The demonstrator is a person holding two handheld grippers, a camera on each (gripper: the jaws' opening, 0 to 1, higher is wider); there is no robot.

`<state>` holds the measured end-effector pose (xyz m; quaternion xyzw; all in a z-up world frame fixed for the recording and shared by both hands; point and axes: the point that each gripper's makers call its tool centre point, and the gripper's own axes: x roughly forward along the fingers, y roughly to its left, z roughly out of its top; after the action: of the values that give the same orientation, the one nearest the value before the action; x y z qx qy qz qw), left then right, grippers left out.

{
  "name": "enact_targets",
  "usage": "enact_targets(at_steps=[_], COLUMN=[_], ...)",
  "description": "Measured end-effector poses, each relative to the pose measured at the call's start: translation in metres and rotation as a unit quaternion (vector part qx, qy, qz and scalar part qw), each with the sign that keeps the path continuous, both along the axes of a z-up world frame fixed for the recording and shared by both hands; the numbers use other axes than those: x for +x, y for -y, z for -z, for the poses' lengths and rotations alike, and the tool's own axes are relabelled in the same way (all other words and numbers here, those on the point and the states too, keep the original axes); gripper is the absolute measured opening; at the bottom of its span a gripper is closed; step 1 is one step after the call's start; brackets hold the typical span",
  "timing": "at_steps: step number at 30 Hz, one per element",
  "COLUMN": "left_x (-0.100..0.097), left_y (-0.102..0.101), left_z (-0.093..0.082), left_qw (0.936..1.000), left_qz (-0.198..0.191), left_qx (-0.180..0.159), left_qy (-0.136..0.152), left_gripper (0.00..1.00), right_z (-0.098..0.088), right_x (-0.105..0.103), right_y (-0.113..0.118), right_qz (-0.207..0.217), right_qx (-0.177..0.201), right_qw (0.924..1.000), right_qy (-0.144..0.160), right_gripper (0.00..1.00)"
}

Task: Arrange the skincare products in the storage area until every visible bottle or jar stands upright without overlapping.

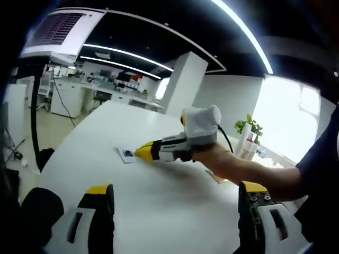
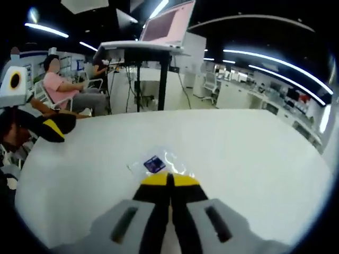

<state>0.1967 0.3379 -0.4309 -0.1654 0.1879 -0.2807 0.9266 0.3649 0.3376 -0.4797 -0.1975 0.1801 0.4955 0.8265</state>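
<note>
A small clear packet point(image 2: 154, 164) with a dark blue square inside lies flat on the white table point(image 2: 254, 153). My right gripper point(image 2: 169, 179) is shut, its yellow tips together at the packet's near edge. Whether they pinch the wrapper I cannot tell. In the left gripper view the same packet point(image 1: 127, 154) lies just left of the right gripper point(image 1: 144, 152), which a hand holds low over the table point(image 1: 159, 211). My left gripper point(image 1: 177, 188) is open, jaws wide apart with nothing between them, well short of the packet. Its yellow tip point(image 2: 53, 129) shows at the left edge of the right gripper view.
A flat tan item point(image 1: 217, 177) lies on the table under the person's forearm. A standing desk with a screen point(image 2: 143, 50) and a seated person point(image 2: 63, 87) are beyond the table's far edge. A potted plant point(image 1: 249, 127) stands past the table.
</note>
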Motion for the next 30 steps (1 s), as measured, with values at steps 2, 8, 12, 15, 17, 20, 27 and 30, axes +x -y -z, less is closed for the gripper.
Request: enact_targets(at_steps=[2, 8, 12, 15, 17, 20, 27, 30], left_x=[-0.001, 0.002, 0.008, 0.016, 0.021, 0.027, 0.042, 0.05], left_y=[0.005, 0.008, 0.006, 0.0, -0.003, -0.006, -0.008, -0.007], left_z=[0.001, 0.0, -0.002, 0.0, 0.003, 0.005, 0.005, 0.009], left_qw=[0.9999, 1.0, 1.0, 0.9999, 0.9997, 0.9995, 0.9988, 0.9977], left_qz=[0.007, 0.003, 0.003, -0.001, 0.0, 0.001, 0.013, 0.017], left_qx=[0.011, 0.008, 0.005, 0.014, 0.018, 0.023, 0.041, 0.051], left_qy=[0.007, 0.003, -0.003, -0.009, -0.017, -0.021, -0.022, -0.041], left_gripper=[0.99, 0.99, 0.99, 0.99, 0.99, 0.99, 0.99, 0.99], right_z=[0.001, -0.002, -0.004, -0.004, -0.004, -0.004, -0.004, -0.004], right_x=[0.006, 0.005, -0.001, 0.002, 0.001, -0.003, -0.002, -0.002], right_y=[-0.002, -0.005, -0.004, -0.004, -0.004, -0.003, -0.004, -0.004], right_qz=[-0.004, -0.014, -0.014, -0.012, -0.012, -0.01, -0.01, -0.013], right_qx=[-0.015, -0.02, -0.018, -0.012, -0.009, 0.0, 0.01, 0.014], right_qw=[0.9998, 0.9987, 0.9982, 0.9986, 0.9987, 0.9987, 0.9988, 0.9987], right_qy=[0.013, 0.045, 0.056, 0.05, 0.05, 0.049, 0.046, 0.047], right_gripper=[0.0, 0.0, 0.0, 0.0, 0.0, 0.0, 0.0, 0.0])
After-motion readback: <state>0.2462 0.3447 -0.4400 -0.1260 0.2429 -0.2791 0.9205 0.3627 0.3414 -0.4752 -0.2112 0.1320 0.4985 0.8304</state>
